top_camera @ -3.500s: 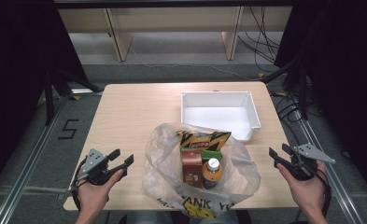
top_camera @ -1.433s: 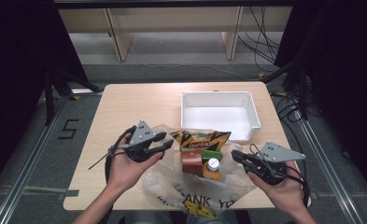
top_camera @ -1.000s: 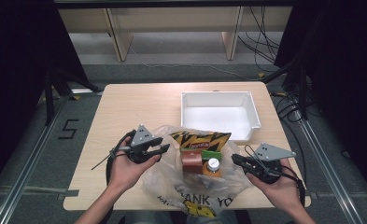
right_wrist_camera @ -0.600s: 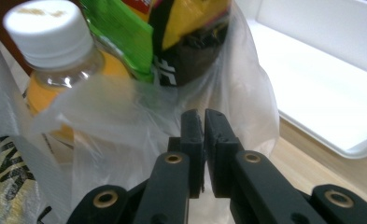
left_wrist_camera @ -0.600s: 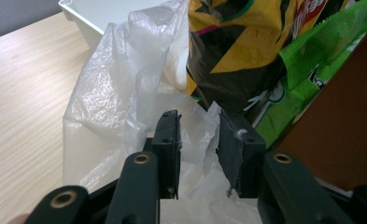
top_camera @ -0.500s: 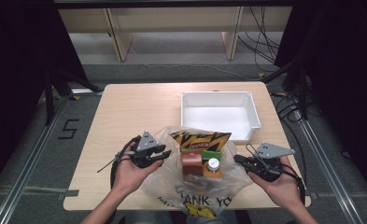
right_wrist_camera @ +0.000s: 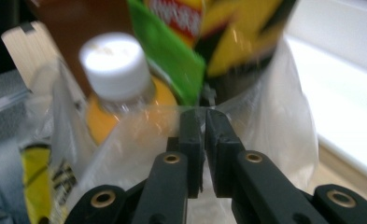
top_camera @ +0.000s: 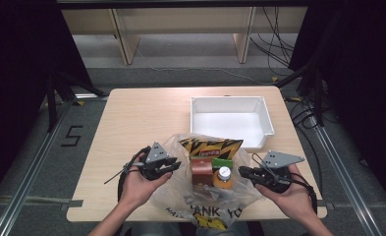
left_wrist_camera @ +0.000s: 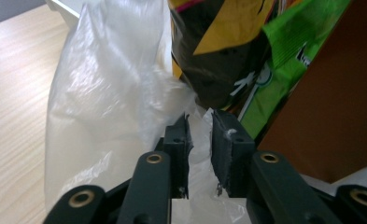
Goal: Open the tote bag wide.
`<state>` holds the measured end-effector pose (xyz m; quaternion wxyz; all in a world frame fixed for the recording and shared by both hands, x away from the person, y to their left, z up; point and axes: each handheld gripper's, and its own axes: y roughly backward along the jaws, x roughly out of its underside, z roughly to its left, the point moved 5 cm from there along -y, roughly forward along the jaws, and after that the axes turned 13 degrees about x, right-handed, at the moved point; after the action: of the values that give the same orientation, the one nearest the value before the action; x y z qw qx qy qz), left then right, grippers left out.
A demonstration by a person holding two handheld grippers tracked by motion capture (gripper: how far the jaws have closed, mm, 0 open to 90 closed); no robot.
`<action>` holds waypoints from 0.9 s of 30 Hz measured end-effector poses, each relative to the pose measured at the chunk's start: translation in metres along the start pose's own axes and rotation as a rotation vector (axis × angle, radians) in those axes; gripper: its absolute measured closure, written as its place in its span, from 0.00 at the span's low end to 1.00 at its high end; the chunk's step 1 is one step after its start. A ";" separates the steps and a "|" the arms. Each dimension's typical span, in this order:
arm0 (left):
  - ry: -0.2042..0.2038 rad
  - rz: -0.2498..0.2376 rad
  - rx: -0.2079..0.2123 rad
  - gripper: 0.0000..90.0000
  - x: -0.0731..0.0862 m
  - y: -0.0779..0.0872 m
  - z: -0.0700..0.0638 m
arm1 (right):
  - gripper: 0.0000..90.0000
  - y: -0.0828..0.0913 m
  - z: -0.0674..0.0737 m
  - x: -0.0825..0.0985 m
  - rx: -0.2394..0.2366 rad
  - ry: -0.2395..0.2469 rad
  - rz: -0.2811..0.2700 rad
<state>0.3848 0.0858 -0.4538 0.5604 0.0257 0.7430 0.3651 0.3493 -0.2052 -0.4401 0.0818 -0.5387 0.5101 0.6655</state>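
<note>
A clear plastic bag (top_camera: pixel 177 196) lies at the table's near edge. It holds a yellow-and-black chip bag (top_camera: pixel 210 146), a brown box (top_camera: pixel 201 172), a green packet (top_camera: pixel 222 162) and an orange bottle (top_camera: pixel 223 177) with a white cap. My left gripper (top_camera: pixel 173 166) is at the bag's left rim. Its jaws have just been closing, and a fold of the film (left_wrist_camera: pixel 197 140) hangs in the narrow gap that remains between them (left_wrist_camera: pixel 200 122). My right gripper (top_camera: pixel 243 172) is at the bag's right rim, shut on the film (right_wrist_camera: pixel 204 114).
An empty white bin (top_camera: pixel 230 102) stands behind the bag at the table's right rear. Bare wooden tabletop (top_camera: pixel 141 118) stretches to the left and rear. The bag's bottom hangs over the near edge, between the person's forearms.
Both hands came in from the table's sides to the bag's rims. The left gripper slid a little toward the bag and its jaws narrowed around the film. The right gripper stayed shut.
</note>
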 end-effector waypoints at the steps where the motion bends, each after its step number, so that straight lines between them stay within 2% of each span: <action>1: 0.013 -0.005 0.002 0.86 0.003 -0.002 0.000 | 0.96 -0.003 -0.002 0.002 -0.006 -0.001 0.015; 2: 0.013 -0.005 0.002 0.87 0.003 -0.002 0.000 | 0.96 -0.006 -0.006 0.007 0.003 0.022 0.034; 3: 0.028 -0.002 0.006 0.88 0.005 -0.003 -0.001 | 0.96 -0.008 -0.003 0.009 -0.004 -0.035 0.055; 4: 0.022 0.000 0.006 0.88 0.006 -0.004 -0.001 | 0.96 -0.008 -0.003 0.009 -0.004 -0.035 0.055; 5: 0.011 0.011 0.010 0.88 0.008 -0.005 0.000 | 0.96 -0.011 -0.007 0.012 -0.003 -0.002 0.070; 6: 0.028 0.015 0.015 0.89 0.010 -0.006 -0.001 | 0.96 -0.018 -0.008 0.016 -0.002 -0.036 0.083; 7: 0.014 0.026 0.025 0.90 0.013 -0.009 -0.001 | 0.96 -0.019 -0.011 0.020 -0.001 -0.029 0.107; 8: 0.014 0.026 0.025 0.90 0.013 -0.009 -0.001 | 0.96 -0.019 -0.011 0.020 -0.001 -0.029 0.107; 9: 0.035 0.024 0.025 0.90 0.014 -0.010 -0.002 | 0.96 -0.022 -0.013 0.021 0.001 -0.018 0.106; 10: 0.039 0.025 0.027 0.91 0.016 -0.011 -0.002 | 0.96 -0.024 -0.015 0.025 0.000 -0.026 0.131; 11: 0.046 0.041 0.024 0.92 0.019 -0.012 -0.001 | 0.96 -0.026 -0.017 0.026 0.007 -0.022 0.133; 12: 0.046 0.041 0.024 0.92 0.019 -0.012 -0.001 | 0.96 -0.026 -0.017 0.026 0.007 -0.022 0.133; 13: 0.032 0.047 0.027 0.92 0.020 -0.013 0.001 | 0.96 -0.029 -0.019 0.028 0.018 -0.043 0.142; 15: 0.062 0.045 0.028 0.92 0.023 -0.015 0.001 | 0.96 -0.029 -0.021 0.030 0.020 -0.038 0.158; 16: 0.052 0.051 0.030 0.92 0.025 -0.016 0.003 | 0.96 -0.031 -0.023 0.032 0.026 -0.041 0.173; 17: 0.062 0.055 0.030 0.92 0.027 -0.017 0.003 | 0.97 -0.034 -0.020 0.034 0.034 -0.096 0.186; 18: 0.073 0.053 0.025 0.92 0.028 -0.018 0.004 | 0.97 -0.034 -0.020 0.034 0.034 -0.096 0.186; 19: 0.074 0.057 0.020 0.93 0.030 -0.018 0.006 | 0.97 -0.038 -0.026 0.038 0.043 -0.065 0.193; 21: 0.087 0.061 0.021 0.93 0.033 -0.019 0.008 | 0.97 -0.039 -0.026 0.039 0.048 -0.075 0.203; 22: 0.078 0.064 0.024 0.93 0.034 -0.020 0.010 | 0.97 -0.040 -0.028 0.039 0.053 -0.065 0.203; 23: 0.089 0.073 0.025 0.93 0.036 -0.020 0.010 | 0.97 -0.041 -0.030 0.041 0.057 -0.081 0.215; 24: 0.081 0.076 0.023 0.93 0.037 -0.020 0.012 | 0.97 -0.041 -0.032 0.041 0.060 -0.066 0.227; 25: 0.068 0.089 0.020 0.93 0.038 -0.020 0.013 | 0.97 -0.043 -0.032 0.042 0.064 -0.078 0.217; 26: 0.090 0.079 0.022 0.93 0.039 -0.022 0.012 | 0.97 -0.043 -0.032 0.042 0.064 -0.078 0.217; 27: 0.093 0.085 0.023 0.94 0.040 -0.022 0.012 | 0.97 -0.042 -0.033 0.043 0.064 -0.078 0.256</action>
<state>0.3887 0.0936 -0.5006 0.5088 0.0467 0.7706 0.3809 0.3802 -0.2304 -0.4960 0.0333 -0.4401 0.5920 0.6743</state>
